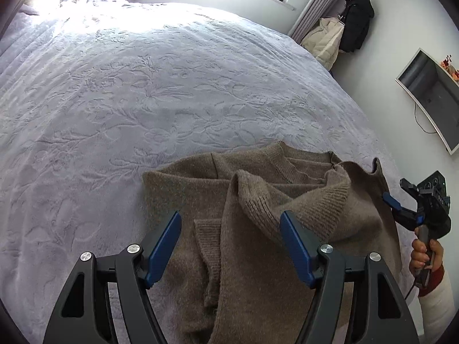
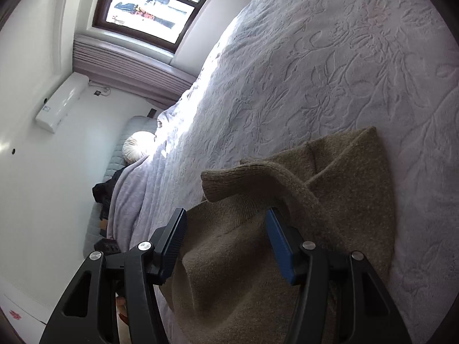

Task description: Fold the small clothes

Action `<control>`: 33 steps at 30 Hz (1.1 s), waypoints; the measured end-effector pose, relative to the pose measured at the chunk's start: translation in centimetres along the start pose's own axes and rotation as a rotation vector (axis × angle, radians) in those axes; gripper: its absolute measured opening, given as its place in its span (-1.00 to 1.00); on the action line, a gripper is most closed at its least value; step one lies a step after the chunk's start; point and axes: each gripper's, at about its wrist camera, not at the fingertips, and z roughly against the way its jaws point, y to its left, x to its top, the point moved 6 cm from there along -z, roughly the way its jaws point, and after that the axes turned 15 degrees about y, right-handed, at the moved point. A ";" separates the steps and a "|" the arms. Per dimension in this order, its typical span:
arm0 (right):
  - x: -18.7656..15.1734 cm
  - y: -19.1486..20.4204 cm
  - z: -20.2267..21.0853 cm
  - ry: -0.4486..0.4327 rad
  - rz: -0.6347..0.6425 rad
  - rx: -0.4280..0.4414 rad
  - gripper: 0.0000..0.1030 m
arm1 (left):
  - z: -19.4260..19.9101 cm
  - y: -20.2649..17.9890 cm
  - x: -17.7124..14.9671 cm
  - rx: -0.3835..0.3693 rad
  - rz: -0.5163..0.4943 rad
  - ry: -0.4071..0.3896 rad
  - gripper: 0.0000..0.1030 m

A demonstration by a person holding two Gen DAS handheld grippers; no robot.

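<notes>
now the brown knitted sweater [image 1: 258, 229] is lying on the bed [image 1: 143, 86], near the edge of it, on a pale lilac bedspread [image 2: 344, 71] with a pressed pattern of flowers and leaves. the sweater is partly folded and not flat: one sleeve with a ribbed cuff [image 1: 209, 246] is lying across the body, and a thick fold with a ribbed edge [image 2: 229, 183] is standing up in the middle.

the left tool [image 1: 231, 243] is hanging over the near part of the sweater. its blue pads are standing spread apart and the cloth is lying under the gap, but the pads are not pressing on it.

the right tool [image 2: 225, 243] is also spread, with the raised fold between and behind its pads; its right pad is very near the knit, and no pinching is showing. in the left wrist view the right tool [image 1: 401, 195] is sitting beside the far edge of the sweater, and a hand [image 1: 424, 252] with a red cuff is holding its handle.

at the walls i am seeing a window [image 2: 149, 5], an air conditioner [image 2: 61, 103], a screen [image 1: 430, 91] and hanging jackets [image 1: 344, 34]. the small label on the air conditioner is too small for reading.
</notes>
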 end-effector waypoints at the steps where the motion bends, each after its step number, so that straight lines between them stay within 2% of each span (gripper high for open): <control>1: -0.1 0.3 -0.2 0.006 0.005 0.009 0.20 | 0.2 -0.1 -0.1 0.013 -0.020 -0.002 0.39; 3: -0.3 0.8 -0.1 0.006 0.017 0.010 0.20 | 0.8 -0.7 -0.1 0.044 -0.078 -0.014 0.39; 4: -0.3 1.0 -0.2 0.001 0.014 0.010 0.20 | 0.8 -1.1 -0.2 0.030 -0.103 -0.002 0.39; 6: 0.1 1.3 -0.1 -0.019 0.010 -0.017 0.20 | 0.4 -2.6 -0.8 -0.084 -0.171 0.075 0.39; 7: 0.0 1.5 0.1 -0.018 0.035 -0.037 0.20 | 0.1 -3.4 -1.2 -0.116 -0.197 0.096 0.39; 10: -0.3 2.7 -1.3 0.069 0.132 -0.113 0.18 | -1.0 -6.8 -2.2 -0.169 -0.303 0.129 0.39; 12: -0.7 3.2 -2.8 0.137 0.144 -0.088 0.13 | -2.3 -8.8 -2.3 -0.209 -0.335 0.154 0.39; 14: -0.5 2.7 -4.4 0.165 0.132 -0.122 0.13 | -3.8 -9.9 -1.3 -0.179 -0.334 0.147 0.39; 16: 0.6 1.5 -5.2 0.145 0.113 -0.186 0.13 | -5.2 -9.9 0.5 -0.139 -0.270 0.131 0.39; 20: 3.8 -1.4 -2.9 -0.038 0.027 -0.242 0.13 | -5.5 -8.0 3.4 -0.050 -0.141 0.064 0.39; 22: 4.6 -2.8 -0.8 -0.141 -0.046 -0.244 0.14 | -4.7 -6.7 4.3 -0.001 -0.098 0.029 0.39; 24: 4.6 -3.7 1.1 -0.206 -0.099 -0.223 0.17 | -3.2 -5.2 4.4 0.006 -0.070 -0.001 0.39; 27: 3.1 -3.5 2.7 -0.209 -0.111 -0.205 0.17 | -1.4 -3.2 3.4 0.002 -0.067 -0.005 0.39; 31: -1.3 -0.9 2.9 -0.157 -0.078 -0.089 0.18 | 0.3 -1.3 -0.7 0.000 -0.116 0.042 0.39; 33: -4.3 1.0 2.4 -0.115 -0.035 -0.041 0.18 | 1.0 -0.9 -3.3 -0.029 -0.148 0.066 0.39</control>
